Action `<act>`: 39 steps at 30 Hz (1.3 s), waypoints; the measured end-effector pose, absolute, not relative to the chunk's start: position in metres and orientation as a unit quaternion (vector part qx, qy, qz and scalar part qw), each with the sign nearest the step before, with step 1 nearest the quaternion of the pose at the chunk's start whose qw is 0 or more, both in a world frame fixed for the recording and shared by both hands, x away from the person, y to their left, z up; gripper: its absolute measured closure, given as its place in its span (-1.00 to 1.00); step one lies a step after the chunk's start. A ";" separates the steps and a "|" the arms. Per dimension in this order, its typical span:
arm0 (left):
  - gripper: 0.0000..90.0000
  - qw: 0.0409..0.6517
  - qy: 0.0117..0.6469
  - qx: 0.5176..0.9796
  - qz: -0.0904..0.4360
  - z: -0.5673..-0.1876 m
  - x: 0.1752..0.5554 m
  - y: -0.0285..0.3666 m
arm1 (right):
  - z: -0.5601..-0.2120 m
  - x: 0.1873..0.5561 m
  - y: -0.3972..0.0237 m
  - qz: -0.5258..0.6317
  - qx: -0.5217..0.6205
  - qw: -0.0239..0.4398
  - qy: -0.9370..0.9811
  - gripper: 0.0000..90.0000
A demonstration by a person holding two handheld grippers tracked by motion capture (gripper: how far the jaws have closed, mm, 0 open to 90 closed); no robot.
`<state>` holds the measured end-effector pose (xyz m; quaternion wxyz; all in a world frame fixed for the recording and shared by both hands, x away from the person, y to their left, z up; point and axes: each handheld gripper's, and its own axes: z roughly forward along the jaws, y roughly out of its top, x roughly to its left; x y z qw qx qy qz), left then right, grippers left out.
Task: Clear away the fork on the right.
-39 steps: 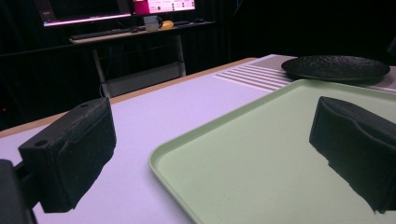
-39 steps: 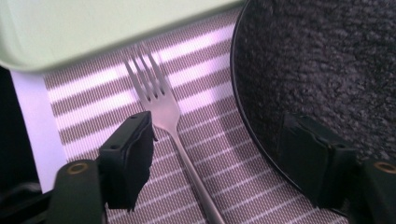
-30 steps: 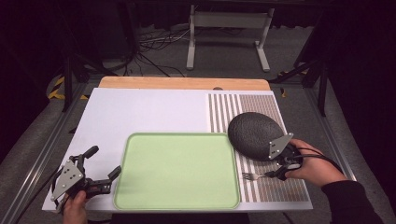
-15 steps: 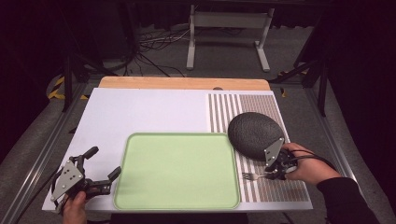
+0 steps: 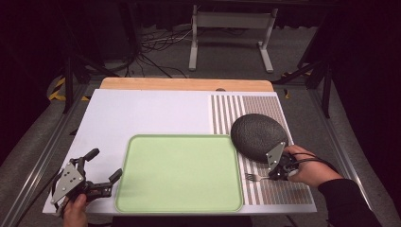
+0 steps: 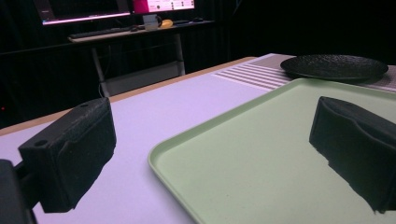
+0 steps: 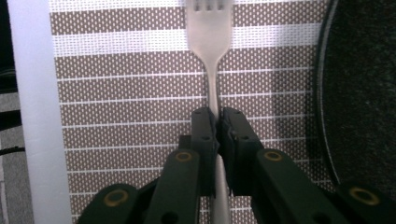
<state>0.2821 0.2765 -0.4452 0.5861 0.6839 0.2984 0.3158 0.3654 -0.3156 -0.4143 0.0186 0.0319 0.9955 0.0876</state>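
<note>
near worktop's front right corner, on striped mat (image 5: 265, 189): right gripper (image 7: 217, 122) clenched on fork (image 7: 211, 28) handle, beside dark plate (image 5: 258, 136). left gripper (image 5: 105, 176) spread wide, idle by green tray (image 5: 179, 174). judged step: fork pickup; next likely lift, keep level.

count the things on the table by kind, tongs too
tray: 1
plate: 1
fork: 1
striped placemat: 1
tongs: 2, left tongs and right tongs
total: 6

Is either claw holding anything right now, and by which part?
The right claw is shut on the fork, gripping its handle. The left claw is open and holds nothing.
</note>
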 end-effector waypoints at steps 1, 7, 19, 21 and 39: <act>-0.98 0.586 0.299 0.684 0.316 -0.445 0.282 0.276 | -0.415 0.365 -0.315 0.089 0.035 0.021 0.995 0.88; -0.97 0.586 0.297 0.684 0.317 -0.445 0.282 0.277 | -0.414 0.364 -0.313 0.081 0.031 0.021 0.996 0.89; -0.97 0.587 0.298 0.682 0.317 -0.445 0.282 0.277 | -0.401 0.360 -0.312 0.086 0.061 0.032 0.994 0.89; -0.98 0.587 0.299 0.682 0.316 -0.445 0.282 0.277 | -0.396 0.357 -0.311 0.090 0.072 0.033 0.993 0.89; -0.98 0.588 0.300 0.682 0.315 -0.445 0.282 0.277 | -0.365 0.353 -0.300 0.124 0.065 0.050 0.989 0.89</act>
